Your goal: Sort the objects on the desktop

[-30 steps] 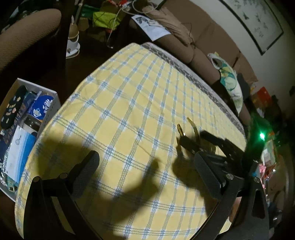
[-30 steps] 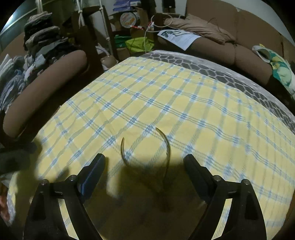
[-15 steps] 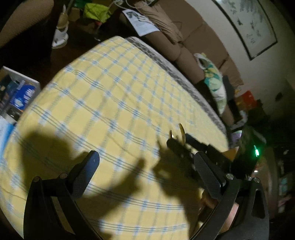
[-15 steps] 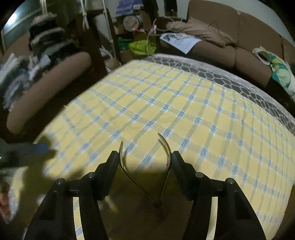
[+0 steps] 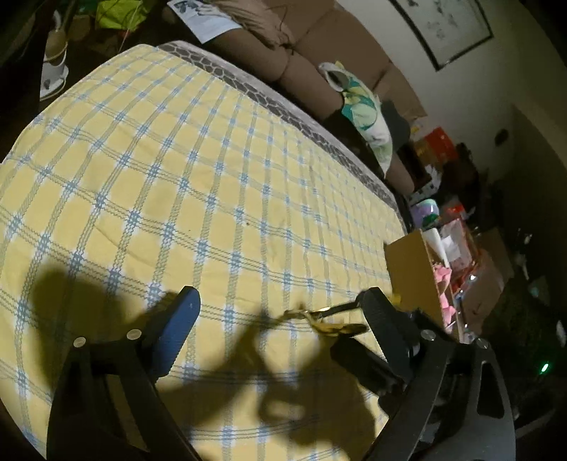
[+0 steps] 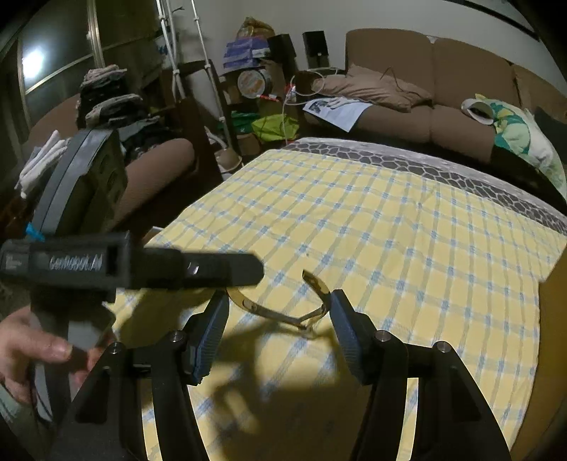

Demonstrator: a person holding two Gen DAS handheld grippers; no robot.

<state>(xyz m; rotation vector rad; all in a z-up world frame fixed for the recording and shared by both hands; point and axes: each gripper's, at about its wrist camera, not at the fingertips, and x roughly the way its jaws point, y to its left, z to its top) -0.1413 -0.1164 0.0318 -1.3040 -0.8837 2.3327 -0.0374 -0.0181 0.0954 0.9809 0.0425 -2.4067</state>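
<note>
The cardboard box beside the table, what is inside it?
Inside the cardboard box, seen from the left wrist, are pink items and a white paper cone. Its near wall hides the lower contents.

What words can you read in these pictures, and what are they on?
"GenRobot.AI", a bit blurred, on the side of the left gripper in the right wrist view.
Paper sheet on the sofa: print too small to read.
Framed picture on the wall: marks too small to read.
</note>
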